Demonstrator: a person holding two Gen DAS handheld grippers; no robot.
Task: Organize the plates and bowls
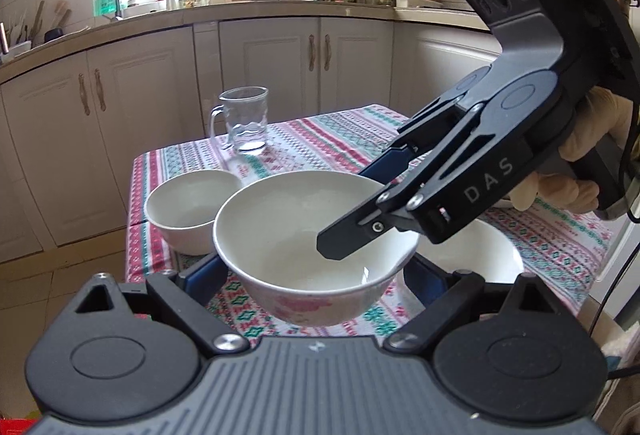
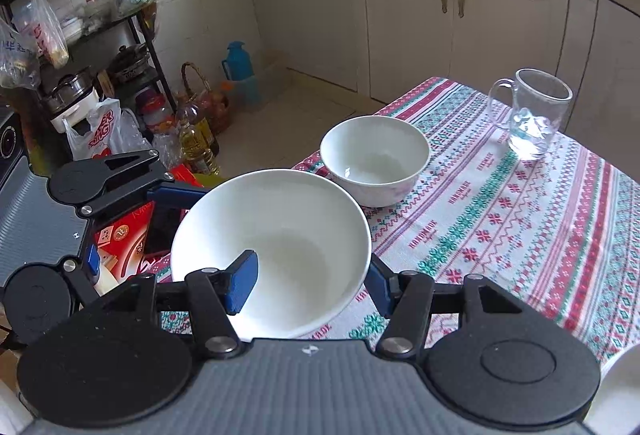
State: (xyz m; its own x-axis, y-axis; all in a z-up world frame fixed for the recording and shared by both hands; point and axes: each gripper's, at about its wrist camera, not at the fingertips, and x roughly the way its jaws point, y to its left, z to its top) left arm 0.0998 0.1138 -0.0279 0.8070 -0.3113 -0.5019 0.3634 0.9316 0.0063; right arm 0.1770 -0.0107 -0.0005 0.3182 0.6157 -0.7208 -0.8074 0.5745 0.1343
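While a smaller bowl (image 1: pixel 188 211) rests at the left edge of the tablecloth (image 1: pixel 320 139), the left gripper (image 1: pixel 312 275) straddles the lifted bowl (image 1: pixel 296 227) from below. Its jaws are wide and its pads sit beside the walls without visibly pressing, probably as a guard. The right gripper (image 1: pixel 360 207) carries the load, clamped on the rim with one finger inside and one outside. That likely frees the bowl for nesting. Farther right, another white dish (image 1: pixel 484 251) lies on the striped cloth. A glass mug (image 1: pixel 244 123) stands at the far end, with cream cabinets (image 1: pixel 280 59) beyond.
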